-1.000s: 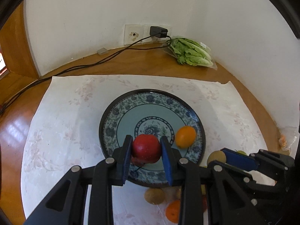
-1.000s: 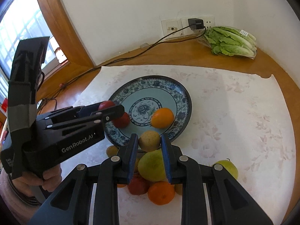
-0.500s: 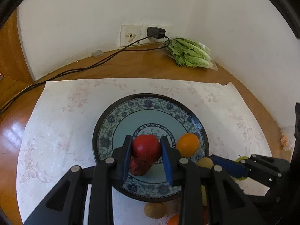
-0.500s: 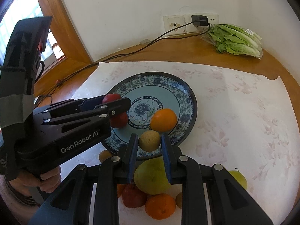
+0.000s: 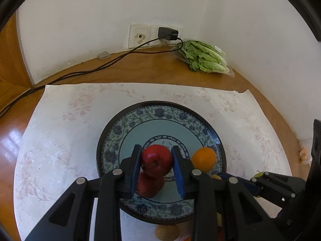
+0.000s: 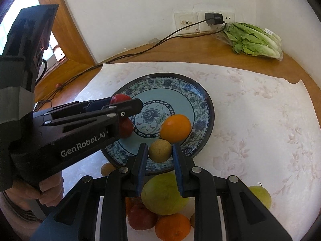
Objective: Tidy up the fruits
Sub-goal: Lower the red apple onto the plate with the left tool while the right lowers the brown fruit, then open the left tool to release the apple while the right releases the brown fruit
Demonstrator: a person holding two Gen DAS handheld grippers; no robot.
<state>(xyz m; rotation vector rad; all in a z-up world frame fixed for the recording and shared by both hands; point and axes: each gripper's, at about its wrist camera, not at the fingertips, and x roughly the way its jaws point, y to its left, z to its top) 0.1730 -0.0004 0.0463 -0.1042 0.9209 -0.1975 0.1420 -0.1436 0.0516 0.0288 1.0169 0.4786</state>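
Note:
My left gripper (image 5: 156, 149) is shut on a red apple (image 5: 156, 160) and holds it over the near half of the blue patterned plate (image 5: 160, 105). A second red fruit (image 5: 149, 185) lies on the plate right under it. An orange (image 5: 203, 159) rests on the plate's right side. In the right wrist view my right gripper (image 6: 159, 146) is shut on a small tan round fruit (image 6: 160, 150), just above the plate's near rim (image 6: 208, 108), beside the orange (image 6: 176, 128). The left gripper (image 6: 132, 105) reaches in from the left.
Loose fruit lies on the white mat below the right gripper: a large yellow-green fruit (image 6: 164, 194), a red one (image 6: 141, 217), an orange (image 6: 172, 228), a green one (image 6: 259, 195), a tan one (image 6: 107, 168). Bagged lettuce (image 6: 254, 40) and a charger cable (image 6: 140, 51) lie by the wall.
The left gripper has carried the apple forward from the plate's near rim to over its inside. The right gripper has brought the tan fruit closer to the plate and a little lower.

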